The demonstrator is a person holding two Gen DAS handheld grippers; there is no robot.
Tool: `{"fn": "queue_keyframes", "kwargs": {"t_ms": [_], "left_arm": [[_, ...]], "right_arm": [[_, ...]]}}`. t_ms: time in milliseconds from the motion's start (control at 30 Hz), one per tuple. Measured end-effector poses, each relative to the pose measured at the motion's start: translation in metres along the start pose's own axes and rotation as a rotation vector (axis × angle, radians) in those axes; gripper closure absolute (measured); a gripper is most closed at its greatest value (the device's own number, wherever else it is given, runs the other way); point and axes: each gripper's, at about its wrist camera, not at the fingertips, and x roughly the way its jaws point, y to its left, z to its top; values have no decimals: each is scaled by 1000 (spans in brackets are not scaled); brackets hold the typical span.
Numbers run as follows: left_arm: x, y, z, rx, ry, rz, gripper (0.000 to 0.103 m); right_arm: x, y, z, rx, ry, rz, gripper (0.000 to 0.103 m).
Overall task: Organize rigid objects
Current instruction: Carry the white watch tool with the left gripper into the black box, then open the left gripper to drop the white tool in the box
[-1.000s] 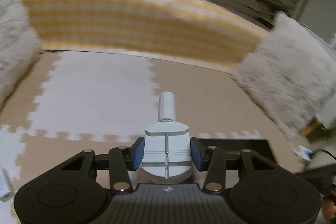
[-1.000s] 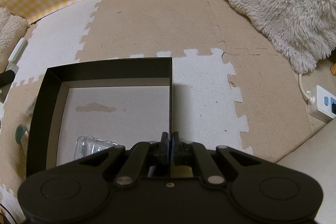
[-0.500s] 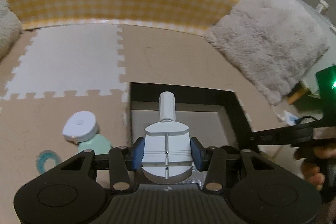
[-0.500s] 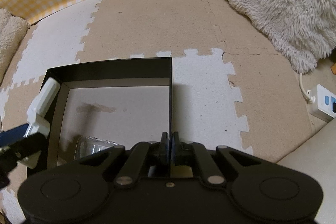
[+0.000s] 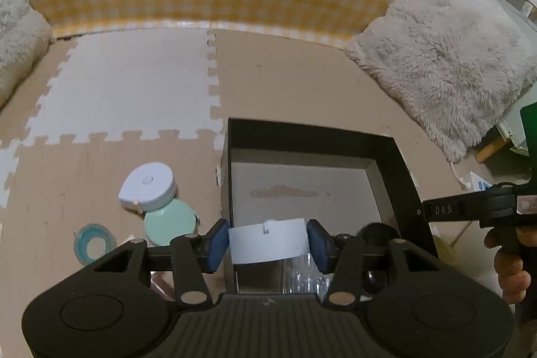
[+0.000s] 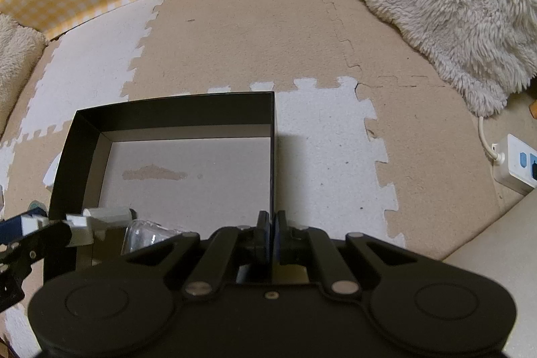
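The left gripper [image 5: 267, 242] has just been opening, its blue pads standing just off a smooth white plastic tool [image 5: 268, 240] over the black box [image 5: 386, 150]. The right gripper [image 6: 271, 235] pinches the box's thin right wall [image 6: 272, 156], its pads together on it. A crinkly clear plastic tray [image 6: 147, 235] lies on the box's grey cardboard floor.

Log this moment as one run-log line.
left hand-held gripper: jaws just opening, white tool between them over black box | right hand-held gripper: shut on box wall
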Motion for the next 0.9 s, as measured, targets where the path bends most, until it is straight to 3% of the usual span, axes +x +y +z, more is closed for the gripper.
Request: {"fn": "queue_keyframes", "kwargs": {"t_ms": [200, 433, 900], "left_arm": [[1, 3, -4, -4, 43, -3, 41], [-5, 8, -3, -18, 60, -10, 18], [-18, 26, -18, -34, 114, -8, 15]], "right_arm": [[0, -1, 0, 0, 0, 0, 99], [0, -1, 0, 0, 0, 1, 99], [0, 0, 0, 0, 1, 1, 99]]}}
